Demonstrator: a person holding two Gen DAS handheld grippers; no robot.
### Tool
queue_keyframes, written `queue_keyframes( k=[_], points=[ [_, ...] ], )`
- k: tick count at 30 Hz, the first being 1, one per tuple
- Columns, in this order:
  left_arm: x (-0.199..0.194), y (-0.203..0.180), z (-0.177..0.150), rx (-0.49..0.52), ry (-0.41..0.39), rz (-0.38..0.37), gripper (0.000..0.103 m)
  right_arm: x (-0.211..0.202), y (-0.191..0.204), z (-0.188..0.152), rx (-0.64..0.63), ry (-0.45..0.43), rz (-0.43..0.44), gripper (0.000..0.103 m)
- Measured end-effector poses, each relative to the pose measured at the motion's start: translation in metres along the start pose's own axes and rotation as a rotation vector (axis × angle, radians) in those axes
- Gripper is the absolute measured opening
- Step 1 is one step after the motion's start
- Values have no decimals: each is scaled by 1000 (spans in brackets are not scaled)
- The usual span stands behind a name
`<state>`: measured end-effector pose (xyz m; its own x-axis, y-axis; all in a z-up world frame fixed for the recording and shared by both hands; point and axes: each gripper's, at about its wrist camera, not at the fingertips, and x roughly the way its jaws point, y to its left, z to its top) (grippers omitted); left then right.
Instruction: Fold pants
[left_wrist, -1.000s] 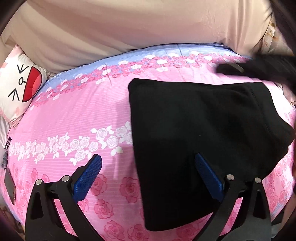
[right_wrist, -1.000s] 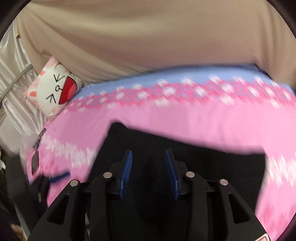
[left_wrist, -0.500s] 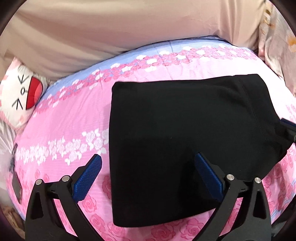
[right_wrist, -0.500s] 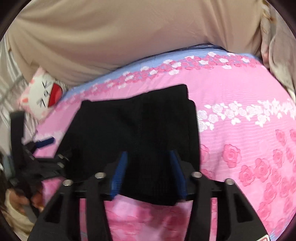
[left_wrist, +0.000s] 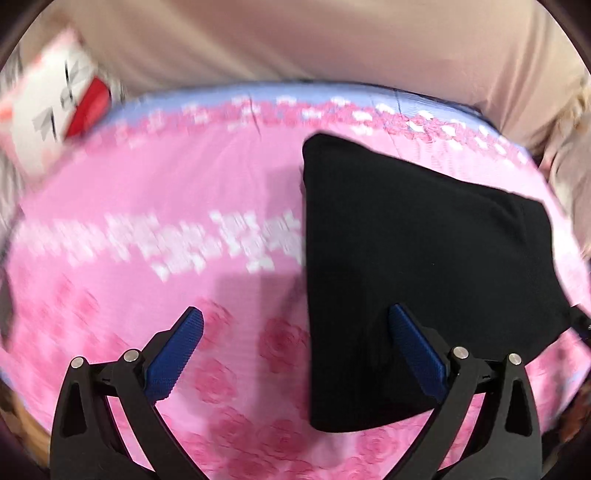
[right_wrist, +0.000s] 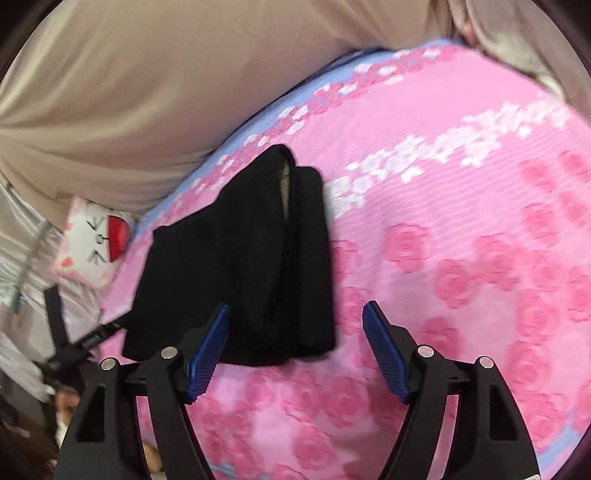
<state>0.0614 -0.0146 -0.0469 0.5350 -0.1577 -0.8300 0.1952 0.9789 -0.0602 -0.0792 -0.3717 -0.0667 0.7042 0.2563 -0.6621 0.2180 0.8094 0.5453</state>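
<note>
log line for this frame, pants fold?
stage: fold done, release | pants: folded, flat on pink bedsheet | right gripper: jaws just opened, nothing held | left gripper: open, empty

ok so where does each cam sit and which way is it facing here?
Left wrist: on the left gripper, angled down over the pink floral bedsheet, folded black pants ahead to the right; own open blue-padded fingers show.
Right wrist: on the right gripper, angled down at the pants from their other side; own fingers show, jaws just opened and clear of the cloth, with the left gripper at the left edge.
Shared: pants, bedsheet, cartoon-face pillow, beige curtain.
</note>
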Motion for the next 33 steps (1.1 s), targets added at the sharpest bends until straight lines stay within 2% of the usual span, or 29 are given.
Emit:
queue_keyframes(
  k=[1,3,6,9,11,15,16,18,19,20,21,22,23,24,27,30,31,32,33],
  points=[
    [2,2,-1,-32,18,-46,98,4,2,1,-1,7,4,75],
    [6,0,-3,-53,49,-88,98,13,5,3,-1,26,-11,76],
    [11,-16,-6,-21,76,-130,98,27,5,2,36,69,6,77],
    [14,-35,-9,49,65,-121,98,28,7,-3,74,42,17,78],
    [20,-42,-9,64,71,-132,98,28,10,-4,74,30,17,85],
    [28,-44,-5,39,74,-158,98,32,17,-8,65,3,2,92],
    [31,-41,-4,17,80,-180,98,34,19,-8,61,-1,16,98],
    [37,-35,-1,-28,89,-229,98,38,25,-9,56,-23,1,98],
    [40,-33,1,-47,85,-245,98,39,27,-9,45,-25,-14,94],
    [40,-32,2,-50,72,-254,98,40,30,-9,31,-33,-34,66],
    [41,-33,3,-45,68,-256,97,42,33,-9,17,-33,-63,56],
    [40,-34,4,-31,62,-253,90,40,32,-8,19,-37,-44,46],
    [37,-34,4,-22,59,-262,71,35,33,-7,25,-39,-28,41],
    [30,-33,6,-13,54,-272,50,27,37,-7,11,-42,-19,39],
    [-1,-25,11,12,31,-281,34,-1,52,-12,-9,-45,48,35],
    [-27,-21,4,60,62,-314,34,-21,58,-27,-38,-21,47,36],
    [-30,-21,-4,78,75,-307,35,-18,53,-33,-37,2,35,40],
    [-28,-21,-10,85,88,-287,42,-12,46,-37,-36,24,1,50],
    [-21,-22,-19,95,107,-250,51,-3,34,-43,-26,46,-75,57]
  ],
)
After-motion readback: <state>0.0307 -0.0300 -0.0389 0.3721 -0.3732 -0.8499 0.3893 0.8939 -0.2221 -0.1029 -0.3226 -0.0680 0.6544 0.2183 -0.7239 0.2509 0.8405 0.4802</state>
